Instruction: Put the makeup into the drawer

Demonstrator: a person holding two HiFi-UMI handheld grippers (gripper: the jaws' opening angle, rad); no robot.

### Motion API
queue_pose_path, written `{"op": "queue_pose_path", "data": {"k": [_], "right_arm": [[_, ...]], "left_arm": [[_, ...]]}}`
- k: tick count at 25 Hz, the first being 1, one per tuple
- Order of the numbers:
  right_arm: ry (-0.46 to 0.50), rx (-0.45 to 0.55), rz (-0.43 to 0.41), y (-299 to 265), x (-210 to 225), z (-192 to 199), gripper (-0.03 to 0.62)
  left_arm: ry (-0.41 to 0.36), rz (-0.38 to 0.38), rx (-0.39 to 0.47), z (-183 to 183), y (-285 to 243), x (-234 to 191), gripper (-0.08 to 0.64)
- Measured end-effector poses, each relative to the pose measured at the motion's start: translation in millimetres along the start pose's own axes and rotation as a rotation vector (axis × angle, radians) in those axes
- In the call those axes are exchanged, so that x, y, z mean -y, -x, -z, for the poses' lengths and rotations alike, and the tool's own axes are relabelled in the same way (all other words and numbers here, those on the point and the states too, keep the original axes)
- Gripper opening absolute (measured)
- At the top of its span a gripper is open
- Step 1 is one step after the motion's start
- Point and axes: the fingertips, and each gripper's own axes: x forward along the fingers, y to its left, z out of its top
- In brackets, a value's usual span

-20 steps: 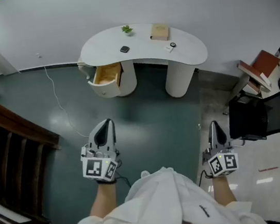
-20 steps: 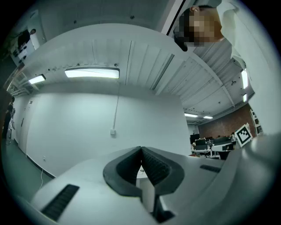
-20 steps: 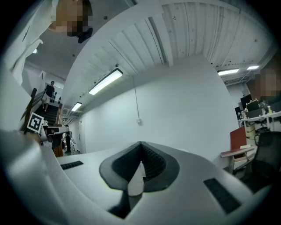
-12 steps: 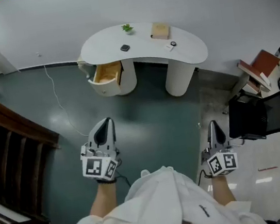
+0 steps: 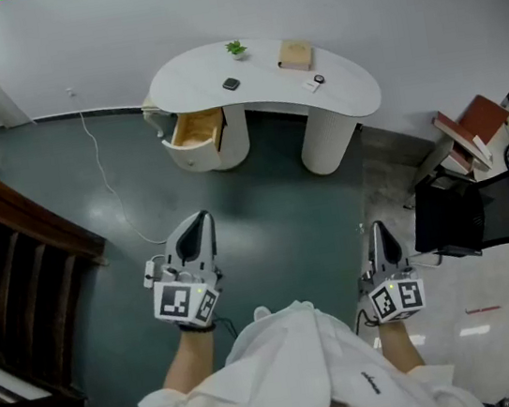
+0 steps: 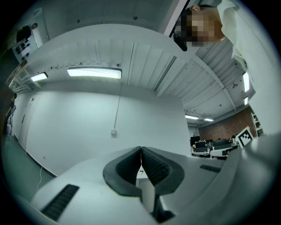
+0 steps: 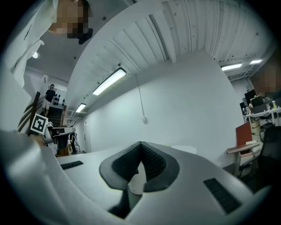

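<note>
Fingers [image 6: 156, 168] closed, empty, makeup [image 5: 231, 84] on desk [image 5: 352, 93] well ahead

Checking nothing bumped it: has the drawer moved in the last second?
No. The drawer juts out from under the left end of the desk just as before, open by the same amount.
</note>
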Motion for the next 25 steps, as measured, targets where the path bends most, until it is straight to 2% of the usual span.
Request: {"op": "queue_pose_path", "data": {"k": [6, 13, 16, 25], "right_arm": [[-0.002, 0.007, 0.006, -5, -9, 0, 0.017], [-0.004, 0.000, 0.014, -13, -27, 4, 0.017], [-0.003, -0.001, 0.010, -16, -37, 7, 0.017], [-0.011, -0.006, -0.001, -19, -67, 19, 0.017]], "left_arm": [[-0.006, 0.014, -0.011, 6, 0, -3, 0.026], [0.000, 0.083, -0.026, 8, -7, -3, 0.033], [0.009, 0.121, -0.035, 11, -10, -1, 0.145], [0.041, 0.180, -0.058, 19, -8, -4, 0.259]]}}
